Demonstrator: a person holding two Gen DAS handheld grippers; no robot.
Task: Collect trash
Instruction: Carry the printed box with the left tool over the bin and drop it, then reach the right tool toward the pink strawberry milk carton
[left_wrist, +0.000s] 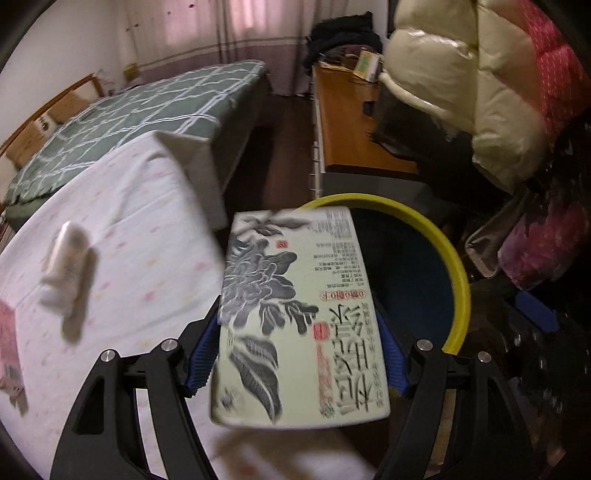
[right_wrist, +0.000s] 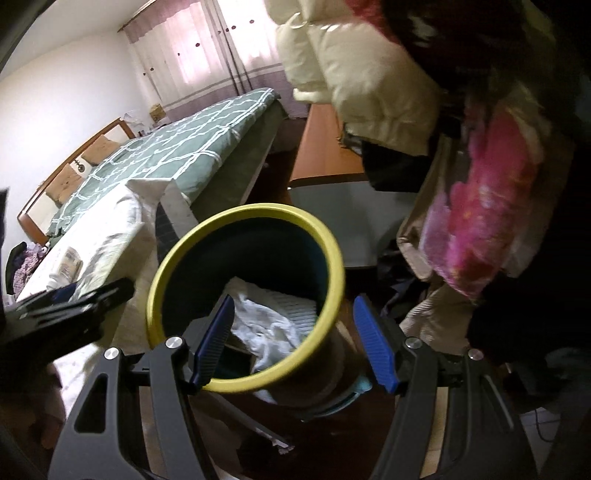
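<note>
My left gripper (left_wrist: 295, 350) is shut on a pale green box (left_wrist: 295, 314) printed with dark flowers and Chinese writing. It holds the box level, its far end over the yellow rim of a dark bin (left_wrist: 458, 266). In the right wrist view my right gripper (right_wrist: 295, 343) is open and empty just above the bin (right_wrist: 162, 288), its blue pads on either side of the near rim. Crumpled white paper (right_wrist: 269, 321) lies inside the bin. The left gripper's black frame (right_wrist: 62, 310) shows at the left.
A white patterned sheet (left_wrist: 129, 266) covers the surface at the left, with a small white item (left_wrist: 64, 266) on it. A green checked bed (left_wrist: 129, 122) lies behind. A wooden desk (left_wrist: 343, 122) and hanging coats (left_wrist: 461, 85) stand at the right.
</note>
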